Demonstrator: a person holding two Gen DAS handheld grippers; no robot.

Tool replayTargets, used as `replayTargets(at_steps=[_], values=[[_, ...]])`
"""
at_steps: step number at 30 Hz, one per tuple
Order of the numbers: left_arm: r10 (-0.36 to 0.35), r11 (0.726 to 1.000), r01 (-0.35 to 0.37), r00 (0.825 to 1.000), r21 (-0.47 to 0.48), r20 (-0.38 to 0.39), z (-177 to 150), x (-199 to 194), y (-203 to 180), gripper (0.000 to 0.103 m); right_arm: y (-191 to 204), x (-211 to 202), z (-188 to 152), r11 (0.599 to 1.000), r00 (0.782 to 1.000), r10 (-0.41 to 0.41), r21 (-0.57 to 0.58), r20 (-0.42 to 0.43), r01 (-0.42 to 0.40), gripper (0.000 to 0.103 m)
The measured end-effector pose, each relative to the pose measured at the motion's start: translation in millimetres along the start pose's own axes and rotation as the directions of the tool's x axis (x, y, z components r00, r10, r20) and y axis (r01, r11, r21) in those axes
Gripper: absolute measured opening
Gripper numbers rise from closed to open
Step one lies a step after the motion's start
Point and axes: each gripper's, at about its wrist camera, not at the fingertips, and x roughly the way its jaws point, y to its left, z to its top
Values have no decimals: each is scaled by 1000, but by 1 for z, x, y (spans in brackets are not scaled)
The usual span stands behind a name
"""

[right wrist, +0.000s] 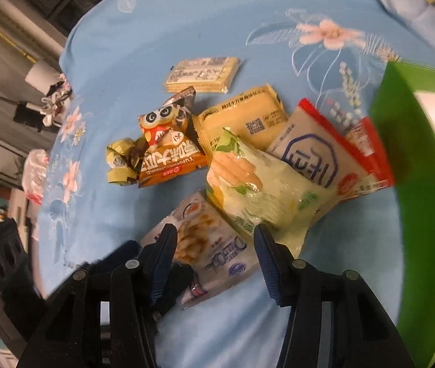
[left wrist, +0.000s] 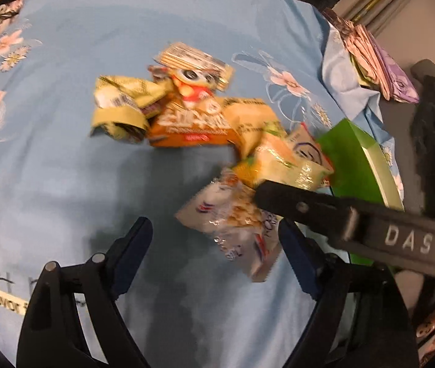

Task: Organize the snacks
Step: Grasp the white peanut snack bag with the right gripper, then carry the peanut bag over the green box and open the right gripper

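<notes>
Several snack packets lie in a heap on a light blue floral sheet [left wrist: 64,153]. An orange owl-print packet [right wrist: 168,153] sits mid-heap, beside crumpled green-yellow wrappers [right wrist: 119,162]. A pale green packet [right wrist: 263,193] overlaps a white packet of nuts [right wrist: 211,245] and a red-edged white packet [right wrist: 324,153]. My right gripper [right wrist: 214,239] is open, its fingers astride the white nut packet. My left gripper [left wrist: 214,236] is open, just short of the same packet [left wrist: 236,224]. The right gripper's black finger [left wrist: 309,202] crosses the left wrist view.
A green box [right wrist: 425,214] with a white inside stands at the right edge of the heap, also in the left wrist view [left wrist: 358,159]. A yellow wafer pack [right wrist: 202,73] lies at the far side. Folded cloths [left wrist: 380,61] and dark furniture edge the bed.
</notes>
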Motion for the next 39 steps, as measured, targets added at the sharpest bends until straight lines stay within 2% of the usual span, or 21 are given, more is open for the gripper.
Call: replayTargets(at_steps=[3, 5, 7, 8, 9, 10, 12, 15, 17, 21, 27, 32, 39], values=[[20, 1000, -20, 1000, 7, -18, -3, 8, -3, 83, -5, 6, 1, 998, 997, 62, 13, -41, -61, 58], [26, 1000, -26, 999, -2, -36, -6, 14, -2, 77, -7, 13, 1, 996, 994, 88, 20, -62, -86, 58], [46, 999, -46, 999, 16, -20, -6, 13, -4, 67, -8, 19, -1, 994, 990, 112, 25, -88, -111, 58], [39, 999, -38, 999, 20, -18, -7, 12, -4, 63, -7, 24, -1, 992, 987, 125, 32, -98, -122, 58], [18, 1000, -18, 1000, 14, -19, -7, 12, -3, 52, -8, 29, -1, 990, 985, 140, 45, -105, -136, 58], [-2, 1000, 2, 1000, 4, -22, -7, 13, -2, 48, -11, 31, -2, 988, 983, 149, 53, -106, -144, 58], [-16, 1000, 15, 1000, -7, -14, -8, 12, -1, 43, -11, 32, -4, 983, 979, 180, 60, -100, -174, 58], [-13, 1000, 12, 1000, 25, 15, -9, 3, -6, 41, -13, 23, -7, 979, 977, 199, 54, -82, -195, 57], [-12, 998, 10, 999, 56, 49, -8, -5, -13, 41, -10, 11, -9, 979, 978, 203, 39, -48, -201, 56], [-63, 993, 47, 987, 111, 150, -5, -32, -32, 41, 0, -30, -14, 981, 978, 194, -16, 76, -193, 56], [-177, 968, 122, 951, 221, 252, -1, -61, -74, 42, 0, -95, -21, 991, 954, 134, -60, 268, -122, 56], [-255, 938, 176, 934, 300, 250, 4, -57, -113, 42, -25, -130, -25, 996, 928, 86, -16, 364, -86, 56], [-309, 902, 236, 938, 361, 159, 9, -23, -166, 42, -75, -151, -29, 992, 915, 2, 117, 403, -54, 56]])
